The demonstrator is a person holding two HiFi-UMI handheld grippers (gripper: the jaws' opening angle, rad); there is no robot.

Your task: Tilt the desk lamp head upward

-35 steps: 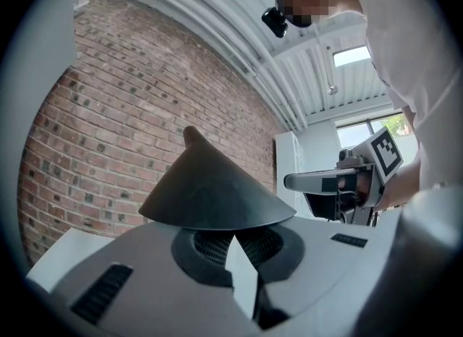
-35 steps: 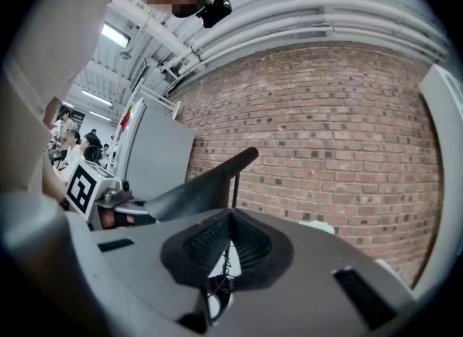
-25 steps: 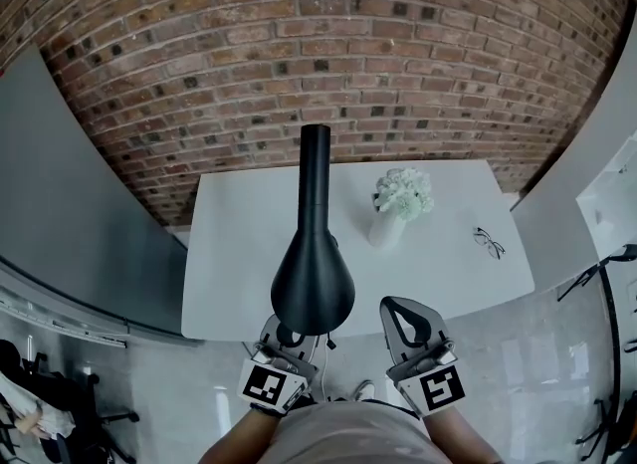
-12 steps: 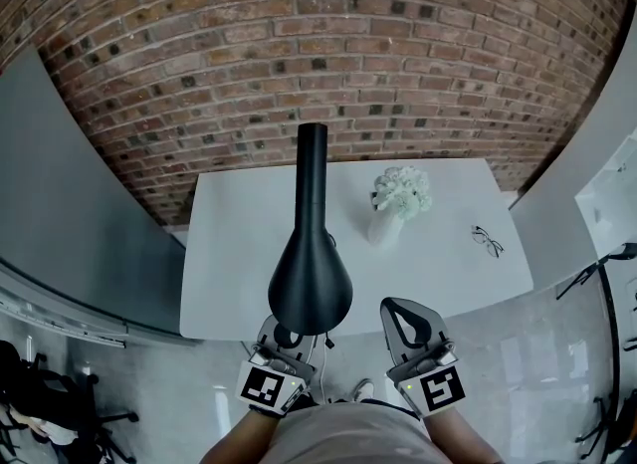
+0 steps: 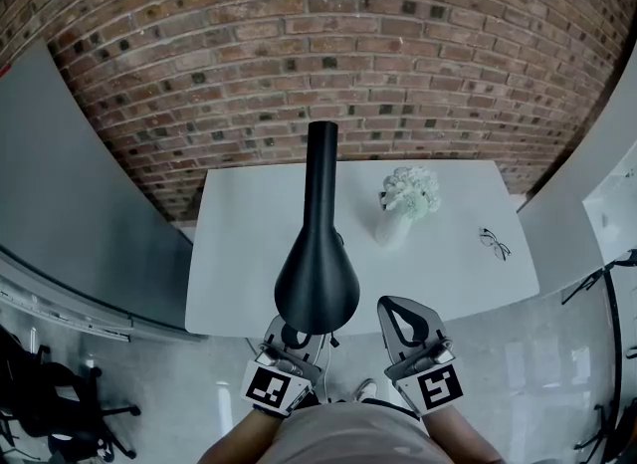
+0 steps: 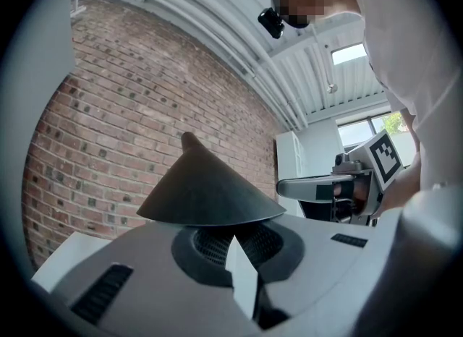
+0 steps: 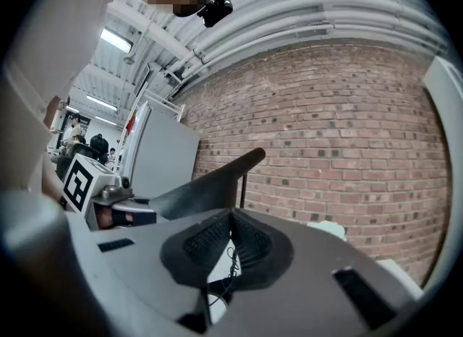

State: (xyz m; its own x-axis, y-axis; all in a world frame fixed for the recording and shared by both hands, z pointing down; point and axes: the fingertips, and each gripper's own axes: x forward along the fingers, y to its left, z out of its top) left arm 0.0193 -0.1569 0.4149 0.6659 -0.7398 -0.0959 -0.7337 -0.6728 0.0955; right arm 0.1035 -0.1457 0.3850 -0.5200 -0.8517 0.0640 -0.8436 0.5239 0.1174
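desk lamp head (image 5: 316, 283) matte black | table (image 5: 234, 253) beneath it plain white | wall (image 5: 299, 54) behind lamp head red-brown brick, pale mortar lines | flowers (image 5: 409, 191) right of lamp head whitish-green, vase (image 5: 391, 230) white | glasses (image 5: 494, 243) farther right dark-framed | left gripper (image 6: 235, 240), right gripper (image 7: 231, 216) pale grey, black ribbed pads

Brick wall (image 5: 318, 44) behind white table (image 5: 249, 253).

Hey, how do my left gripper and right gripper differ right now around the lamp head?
The left gripper sits tucked under the wide rim of the lamp head; the right gripper sits clear of it, off to the side. In the head view, the left gripper's fingers are hidden by the lamp head, while the right gripper's fingers show fully. Both have their fingers closed together, hold nothing, and hover at the near edge of the table.
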